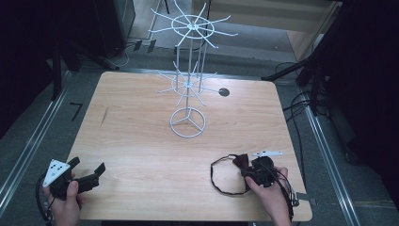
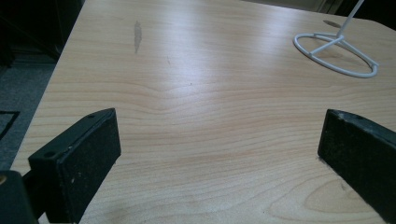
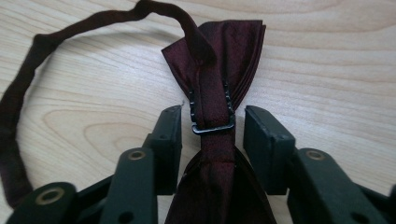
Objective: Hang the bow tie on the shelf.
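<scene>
Pale wood-grain table [image 1: 141, 141], high view: white wire display stand [image 1: 188, 84] upright at upper centre of the frame, ring base on the tabletop, two tiers of radiating arms above; small dark round spot [image 1: 224, 92] on the table just right of the stand; left gripper [image 1: 89, 175] at lower left, held in a hand [image 1: 66, 202], grey three-cornered plate on top, jaws spread wide with nothing between them; right gripper [image 1: 248, 167] at lower right, held in the other hand [image 1: 273, 193]; dark red bow tie [image 1: 241, 161] on the table at the gripper's tip, its strap [image 1: 214, 176] looping out to the left over the wood.

Left gripper view: two black jaws at lower left and lower right corners, set far apart, bare table [image 2: 201, 116] between them; stand's ring base [image 2: 336, 53] at upper right; grey smudge [image 2: 137, 35] on the wood at upper left.

Right gripper view: bow tie [image 3: 219, 51] lying at centre on the table [image 3: 327, 70]; metal clasp [image 3: 212, 126] on its centre band; black jaws flanking the band on either side, part open, close beside the cloth but whether they touch it cannot be told; strap [image 3: 28, 79] curving away across upper left.
</scene>
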Tool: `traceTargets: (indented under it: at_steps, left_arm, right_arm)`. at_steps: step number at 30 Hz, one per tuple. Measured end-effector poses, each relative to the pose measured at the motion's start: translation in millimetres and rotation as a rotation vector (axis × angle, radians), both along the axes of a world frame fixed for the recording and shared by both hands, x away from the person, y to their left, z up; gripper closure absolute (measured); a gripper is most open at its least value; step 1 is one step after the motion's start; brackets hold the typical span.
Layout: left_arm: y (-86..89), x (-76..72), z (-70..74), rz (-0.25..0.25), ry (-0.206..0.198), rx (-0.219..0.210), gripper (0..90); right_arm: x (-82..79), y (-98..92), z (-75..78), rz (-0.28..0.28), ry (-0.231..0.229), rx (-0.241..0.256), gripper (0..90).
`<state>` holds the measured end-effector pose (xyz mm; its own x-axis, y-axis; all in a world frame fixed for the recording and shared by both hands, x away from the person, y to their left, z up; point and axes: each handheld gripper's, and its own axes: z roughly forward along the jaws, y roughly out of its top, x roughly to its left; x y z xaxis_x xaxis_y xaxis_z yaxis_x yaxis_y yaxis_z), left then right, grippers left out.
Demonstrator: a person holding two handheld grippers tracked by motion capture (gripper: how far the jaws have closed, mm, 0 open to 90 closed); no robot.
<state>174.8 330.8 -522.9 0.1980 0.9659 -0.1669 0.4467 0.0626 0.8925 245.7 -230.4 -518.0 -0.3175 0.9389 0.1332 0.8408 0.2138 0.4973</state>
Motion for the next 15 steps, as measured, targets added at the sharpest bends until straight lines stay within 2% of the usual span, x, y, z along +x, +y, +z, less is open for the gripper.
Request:
traceTargets:
  at_steps: [3, 4, 10, 11, 12, 13, 15]
  left_arm:
    - [0.0, 0.0, 0.0, 0.000, 0.000, -0.001, 0.0]
    - [0.0, 0.0, 0.0, 0.000, 0.000, 0.000, 0.0]
    - [0.1, 0.0, 0.0, 0.001, -0.001, -0.002, 0.0]
    - [0.1, 0.0, 0.0, 0.001, -0.001, -0.003, 0.0]
    - [0.1, 0.0, 0.0, 0.001, -0.001, -0.003, 0.0]
    - [0.1, -0.1, 0.0, 0.002, -0.001, -0.002, 0.0]
    - [0.0, 0.0, 0.0, 0.001, -0.001, -0.001, 0.0]
  right_arm:
    - [-0.2, 0.1, -1.5, -0.001, -0.015, 0.006, 66.8]
    - [-0.1, 0.1, -2.0, -0.002, -0.024, 0.007, 72.2]
    - [-1.5, 1.7, -2.6, 0.024, -0.059, -0.010, 73.9]
    - [-2.1, 0.3, -1.3, 0.018, -0.091, 0.015, 74.0]
    - [-2.1, 0.3, -1.3, 0.018, -0.091, 0.015, 74.0]
    - [-2.5, -0.2, 0.1, 0.010, -0.112, 0.026, 74.0]
    - [-4.5, 1.4, 5.5, 0.004, -0.177, 0.030, 74.1]
